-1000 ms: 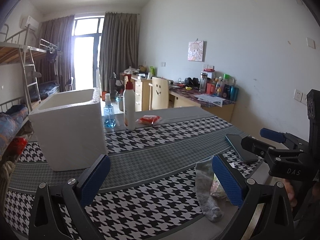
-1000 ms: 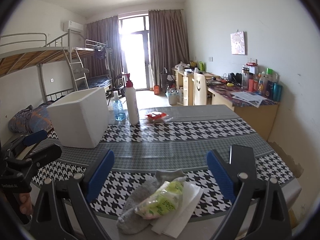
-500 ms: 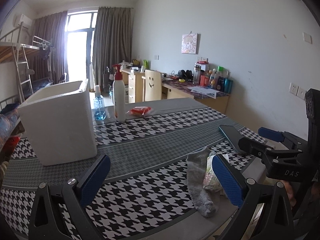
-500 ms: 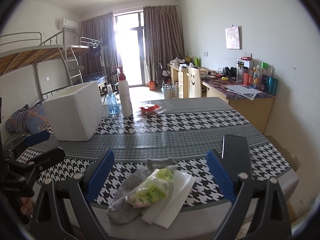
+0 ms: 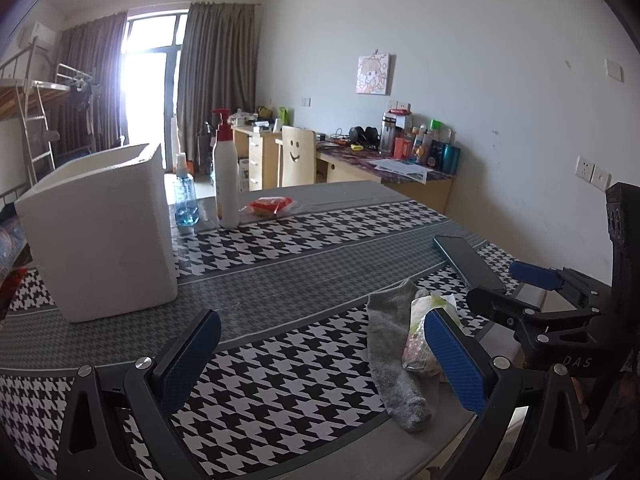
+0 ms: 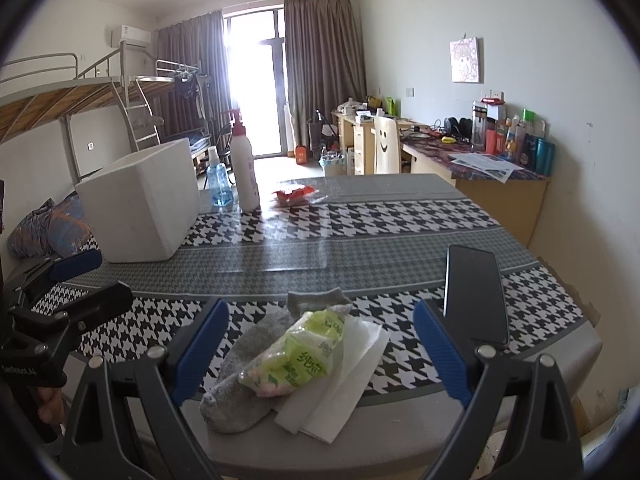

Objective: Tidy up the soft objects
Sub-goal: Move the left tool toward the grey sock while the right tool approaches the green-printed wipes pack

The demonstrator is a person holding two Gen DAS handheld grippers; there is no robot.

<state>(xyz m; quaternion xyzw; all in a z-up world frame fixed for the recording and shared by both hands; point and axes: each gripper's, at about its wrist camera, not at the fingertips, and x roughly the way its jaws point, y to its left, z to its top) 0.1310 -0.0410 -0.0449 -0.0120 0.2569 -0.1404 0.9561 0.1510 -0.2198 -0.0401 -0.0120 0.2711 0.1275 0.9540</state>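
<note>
A grey sock [image 6: 244, 364] lies at the table's near edge, with a green tissue pack [image 6: 304, 354] on it and a white folded tissue [image 6: 344, 380] beside it. My right gripper [image 6: 320, 348] is open, its blue pads on either side of this pile, just short of it. In the left wrist view the sock [image 5: 390, 354] and tissue pack [image 5: 420, 336] lie at the right. My left gripper [image 5: 320, 360] is open and empty above the table, left of the pile. A white foam box [image 5: 100, 232] stands at the far left.
A black phone [image 6: 474, 288] lies right of the pile. A white pump bottle [image 6: 245, 168], a blue spray bottle [image 6: 218, 182] and a red packet [image 6: 294, 195] stand behind the box [image 6: 140, 208]. The houndstooth table [image 6: 360, 224] ends close in front.
Both grippers have drifted slightly; the views tilted a little downward, and the pile sits a bit closer between the right pads. Both grippers stay open and empty.
</note>
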